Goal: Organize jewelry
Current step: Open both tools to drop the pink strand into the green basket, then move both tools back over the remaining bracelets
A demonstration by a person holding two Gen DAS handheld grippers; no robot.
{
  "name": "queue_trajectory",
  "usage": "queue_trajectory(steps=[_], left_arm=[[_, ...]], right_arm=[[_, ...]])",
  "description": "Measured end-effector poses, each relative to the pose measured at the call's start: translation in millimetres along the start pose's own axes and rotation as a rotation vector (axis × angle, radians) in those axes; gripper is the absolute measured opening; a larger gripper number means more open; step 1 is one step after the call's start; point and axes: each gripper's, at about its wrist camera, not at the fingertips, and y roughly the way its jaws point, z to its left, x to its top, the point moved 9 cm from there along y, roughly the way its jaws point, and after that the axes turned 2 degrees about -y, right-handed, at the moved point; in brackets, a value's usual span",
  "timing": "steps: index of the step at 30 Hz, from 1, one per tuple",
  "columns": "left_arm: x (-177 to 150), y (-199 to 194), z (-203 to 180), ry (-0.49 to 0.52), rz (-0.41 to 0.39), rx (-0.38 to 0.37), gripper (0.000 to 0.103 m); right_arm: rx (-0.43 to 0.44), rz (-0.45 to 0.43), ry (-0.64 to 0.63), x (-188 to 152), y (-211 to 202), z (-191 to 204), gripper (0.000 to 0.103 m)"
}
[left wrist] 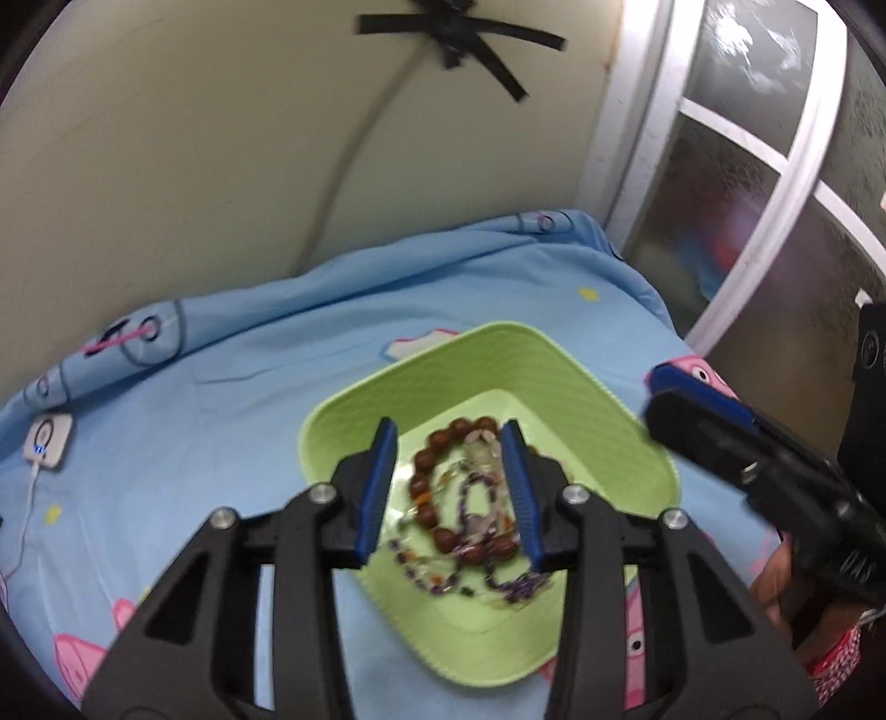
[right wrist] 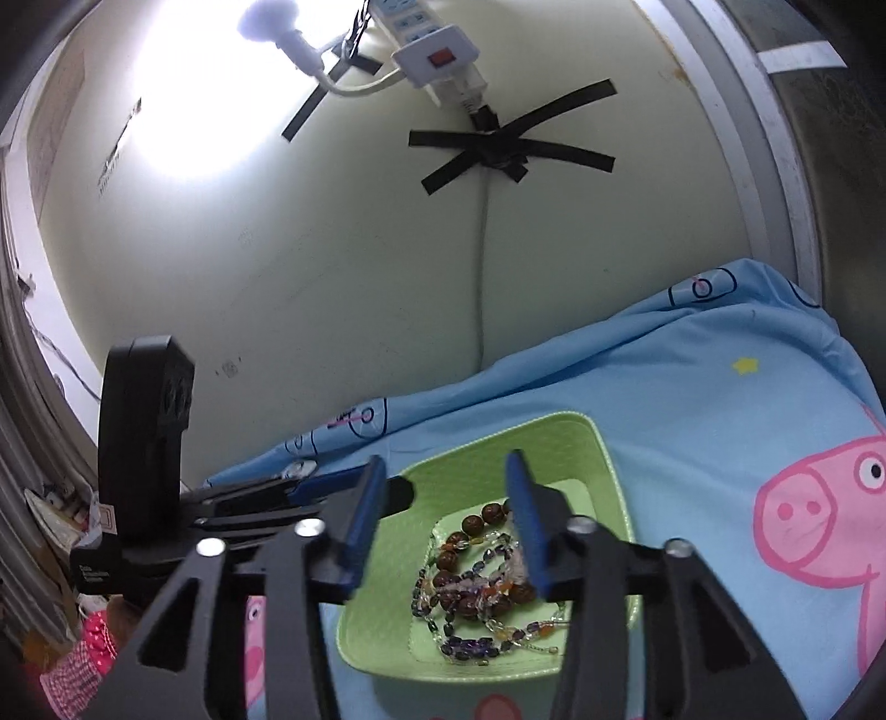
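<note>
Blue cartoon-pig sheet (left wrist: 232,443) covers the surface beneath a cream wall (left wrist: 221,155).

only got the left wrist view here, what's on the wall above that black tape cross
Observer: A white power strip with a red switch is fixed there, and a lit bulb beside it.
Operator: ok and my right gripper, open or shut
Observer: The right gripper is open, nothing between its fingers; it hangs over the green tray.
Operator: any beads other than the brown ones and the purple ones
Observer: Yes, orange and clear beads are tangled among the purple ones and the brown bracelet.
</note>
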Motion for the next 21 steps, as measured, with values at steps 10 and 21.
queue_trajectory(steps=[10,21], left_arm=[[-51,-76,113,-0.16,-0.092,0.175,0.043],[-172,-198,293,-0.47,-0.141,0.537,0.043]], right_arm=[[0.067,-0.054,-0.026,-11,-15,42,0.051],[0.256,0.26,-0.248,-112,36,162,0.07]])
